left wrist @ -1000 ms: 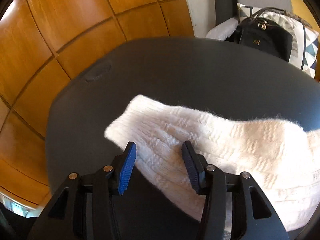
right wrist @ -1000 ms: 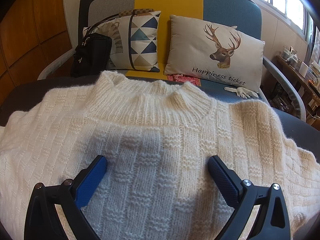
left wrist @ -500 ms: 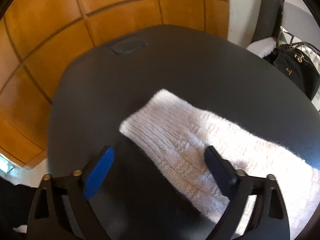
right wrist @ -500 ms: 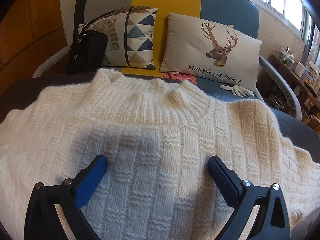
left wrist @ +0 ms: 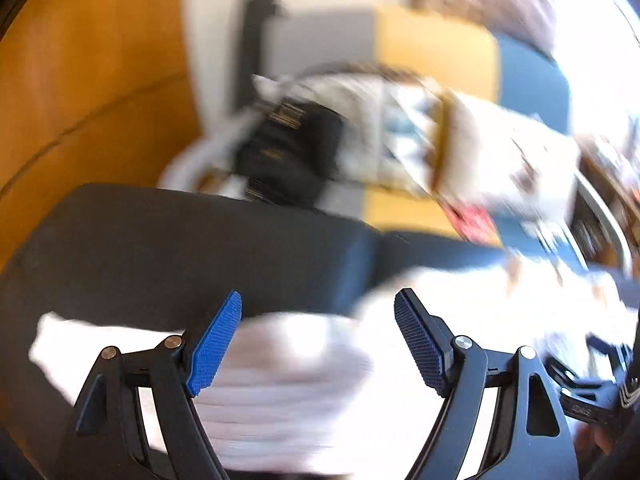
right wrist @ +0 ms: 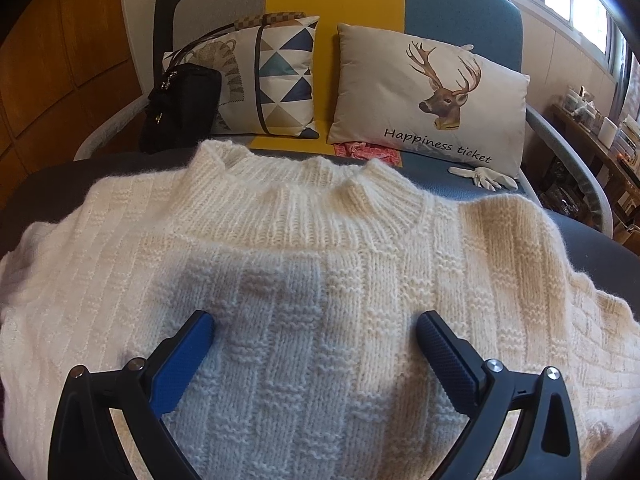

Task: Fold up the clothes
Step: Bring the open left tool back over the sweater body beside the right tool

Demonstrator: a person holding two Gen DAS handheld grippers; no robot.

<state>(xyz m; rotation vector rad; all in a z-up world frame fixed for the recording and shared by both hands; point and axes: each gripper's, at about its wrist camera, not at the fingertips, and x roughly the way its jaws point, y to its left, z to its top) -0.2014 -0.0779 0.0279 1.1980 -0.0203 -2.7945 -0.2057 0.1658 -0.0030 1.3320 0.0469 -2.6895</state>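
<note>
A cream knitted sweater lies spread flat on the dark table, its ribbed collar toward the sofa. My right gripper hovers open just over the chest of the sweater, with nothing between its blue pads. The left wrist view is smeared by motion. There my left gripper stands wide open above the white sweater, over its sleeve and shoulder part. Nothing sits between the left fingers. The bare table shows beyond them.
Behind the table stands a grey, yellow and blue sofa. On it are a triangle-pattern pillow, a deer pillow, a black bag, a red cloth and a white glove. Wooden panelling lines the left.
The left gripper let go of the sleeve end, spread its jaws wide and swung right from the cuff toward the sweater body. The right gripper and the sweater under it stayed still.
</note>
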